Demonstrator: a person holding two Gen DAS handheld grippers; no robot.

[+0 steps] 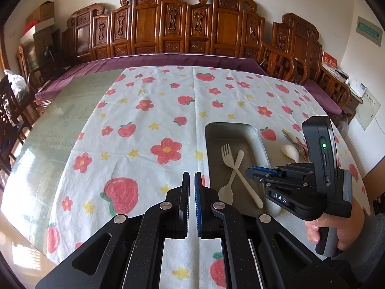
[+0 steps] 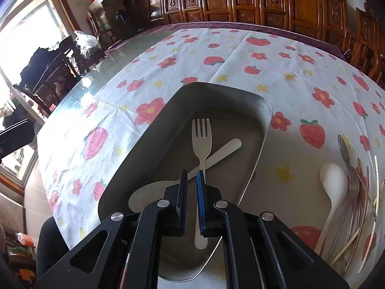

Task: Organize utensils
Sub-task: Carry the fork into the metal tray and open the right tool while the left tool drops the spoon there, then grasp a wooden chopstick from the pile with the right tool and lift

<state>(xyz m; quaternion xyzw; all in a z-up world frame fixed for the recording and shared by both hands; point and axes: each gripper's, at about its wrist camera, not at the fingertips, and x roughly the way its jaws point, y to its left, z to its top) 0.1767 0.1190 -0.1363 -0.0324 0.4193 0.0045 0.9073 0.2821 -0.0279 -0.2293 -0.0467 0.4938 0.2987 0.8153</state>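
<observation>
1. The counter (image 1: 48, 125) has a glossy, greenish top, bare along its left side.
2. A white cloth (image 1: 154, 110) printed with red flowers, strawberries and yellow stars covers most of it.
3. A metal tray (image 2: 149, 144) lies on the cloth — a pale fork (image 2: 201, 134) and a pale spoon (image 2: 223, 149) lie crossed inside.
4. Just right of the tray, on the cloth, lies a loose pile — a white spoon (image 2: 333, 180), metal cutlery (image 2: 353, 183) and thin pale chopsticks (image 2: 376, 192).
</observation>
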